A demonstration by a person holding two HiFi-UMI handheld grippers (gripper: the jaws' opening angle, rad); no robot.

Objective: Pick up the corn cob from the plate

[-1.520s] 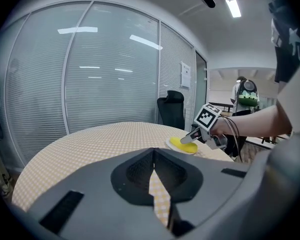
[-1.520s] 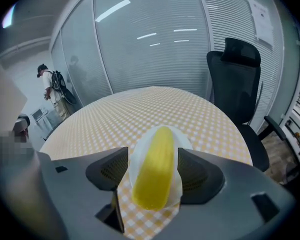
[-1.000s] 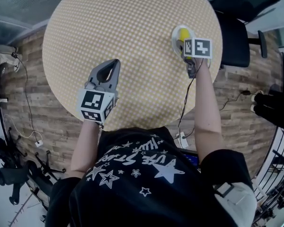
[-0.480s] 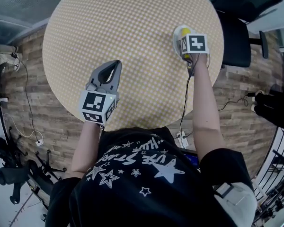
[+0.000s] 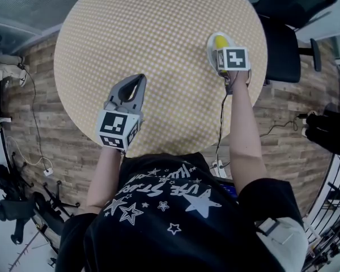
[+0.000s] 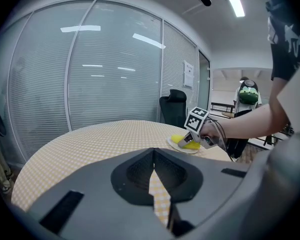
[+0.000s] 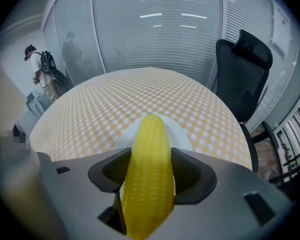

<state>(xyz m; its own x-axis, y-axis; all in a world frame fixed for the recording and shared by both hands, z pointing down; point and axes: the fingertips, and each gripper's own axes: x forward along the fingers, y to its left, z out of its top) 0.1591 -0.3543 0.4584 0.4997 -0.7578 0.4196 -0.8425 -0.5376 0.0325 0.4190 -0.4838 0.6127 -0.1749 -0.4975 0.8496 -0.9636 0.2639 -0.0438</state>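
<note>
A yellow corn cob (image 7: 149, 174) lies lengthwise on a small white plate (image 7: 179, 133) near the right edge of the round checked table (image 5: 158, 27). My right gripper (image 7: 149, 160) points steeply down over it, and its jaws have just been closing. The cob fills the gap and both pads touch its sides. In the head view the cob (image 5: 220, 41) pokes out beyond that gripper's marker cube (image 5: 233, 58). My left gripper (image 5: 137, 81) rests shut and empty at the table's near left. The left gripper view shows the cob (image 6: 181, 140) far off.
A black office chair (image 5: 283, 44) stands just past the table's right edge, also seen as a chair (image 7: 242, 69) behind the plate. A cable (image 5: 222, 123) hangs from my right hand. Glass walls with blinds ring the room, and a person (image 7: 40, 69) stands far off.
The right gripper's marker cube has shifted and rolled slightly over the plate. The left gripper has stayed where it was.
</note>
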